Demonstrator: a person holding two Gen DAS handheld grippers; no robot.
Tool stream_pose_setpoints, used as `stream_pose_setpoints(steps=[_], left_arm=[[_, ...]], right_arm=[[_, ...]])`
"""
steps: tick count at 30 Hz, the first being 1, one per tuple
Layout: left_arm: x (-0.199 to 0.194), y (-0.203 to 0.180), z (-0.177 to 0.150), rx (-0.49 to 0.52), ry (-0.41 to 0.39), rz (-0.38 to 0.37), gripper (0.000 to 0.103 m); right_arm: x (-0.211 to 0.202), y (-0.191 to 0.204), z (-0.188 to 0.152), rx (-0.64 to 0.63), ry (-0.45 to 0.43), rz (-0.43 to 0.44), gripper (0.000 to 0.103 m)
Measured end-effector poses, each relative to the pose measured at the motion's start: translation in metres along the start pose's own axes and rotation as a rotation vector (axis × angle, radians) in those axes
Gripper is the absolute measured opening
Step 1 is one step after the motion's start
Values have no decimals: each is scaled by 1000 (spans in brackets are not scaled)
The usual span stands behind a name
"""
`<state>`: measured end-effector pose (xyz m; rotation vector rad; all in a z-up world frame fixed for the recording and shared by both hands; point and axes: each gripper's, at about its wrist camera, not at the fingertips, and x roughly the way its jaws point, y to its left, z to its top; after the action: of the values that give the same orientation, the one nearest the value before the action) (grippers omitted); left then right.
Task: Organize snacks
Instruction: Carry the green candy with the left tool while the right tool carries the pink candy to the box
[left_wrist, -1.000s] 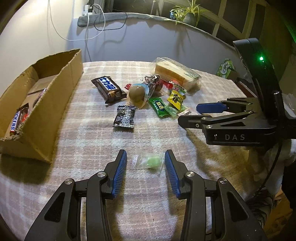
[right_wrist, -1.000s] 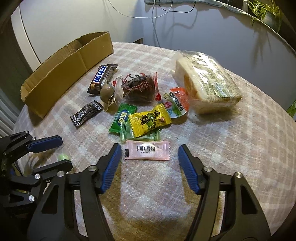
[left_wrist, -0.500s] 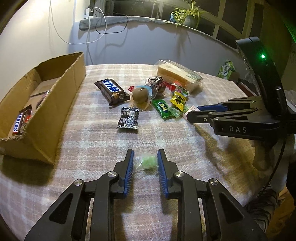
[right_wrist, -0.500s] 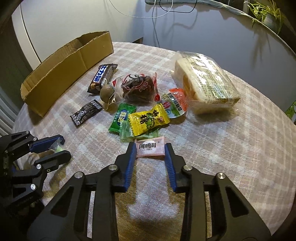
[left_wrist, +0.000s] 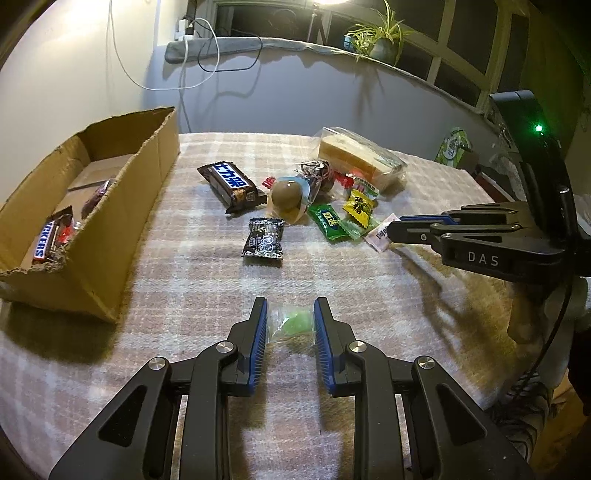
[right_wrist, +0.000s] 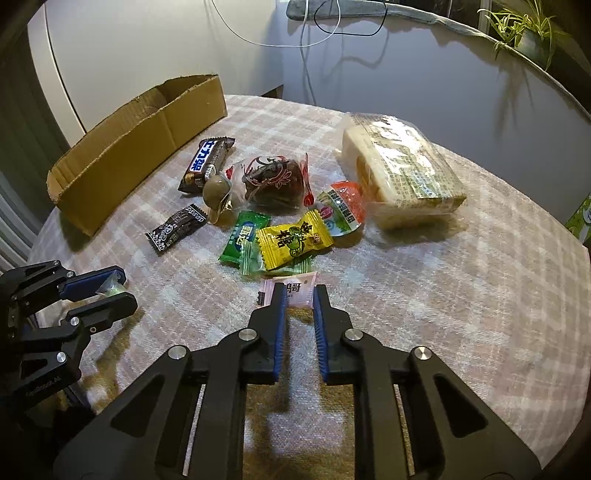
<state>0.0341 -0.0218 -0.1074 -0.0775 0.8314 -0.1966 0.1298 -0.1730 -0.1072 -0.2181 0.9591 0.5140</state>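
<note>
My left gripper (left_wrist: 290, 312) is shut on a small green candy in a clear wrapper (left_wrist: 291, 322) and holds it just above the checked tablecloth. The left gripper also shows in the right wrist view (right_wrist: 118, 288) at the far left. My right gripper (right_wrist: 298, 295) is shut on a pink candy packet (right_wrist: 295, 291); it also shows in the left wrist view (left_wrist: 397, 225) at the right. A cardboard box (left_wrist: 122, 206) at the left holds a Snickers bar (left_wrist: 46, 242). Loose snacks lie mid-table: a chocolate bar (left_wrist: 231, 182), a black candy (left_wrist: 264, 238) and a yellow packet (right_wrist: 293, 238).
A wrapped bread loaf (right_wrist: 399, 173) lies at the back right of the pile, next to a green packet (right_wrist: 243, 236), a brown egg-shaped snack (left_wrist: 286, 197) and a dark pastry bag (right_wrist: 271, 181). A wall with cables and a plant (left_wrist: 376, 37) stands behind the round table.
Both grippers have closed from wide open: the left onto the green candy, the right onto the pink packet. The left has lifted and drawn back slightly.
</note>
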Motion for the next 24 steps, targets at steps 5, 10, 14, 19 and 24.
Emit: stream_pose_setpoints(steps=[5,10,14,19,24], left_arm=[[-2,0,-1,-4,-6,-1,23],[-6,4,0,-14,-19,0,23],[-12,8,2,-22,-36,2,23],[-20,13,7,-31,-60,4,23],[-32,23,18,-42,-100,13,23]], right_arm=[[-8,2,-3,12,-18,17,8],[-18,7,-2,12,-41,25,5],[-25,11,1,-3,-60,17,5],[-37,14,6,-6,-86,16,4],[-48,21,18,-20,-116,22,5]])
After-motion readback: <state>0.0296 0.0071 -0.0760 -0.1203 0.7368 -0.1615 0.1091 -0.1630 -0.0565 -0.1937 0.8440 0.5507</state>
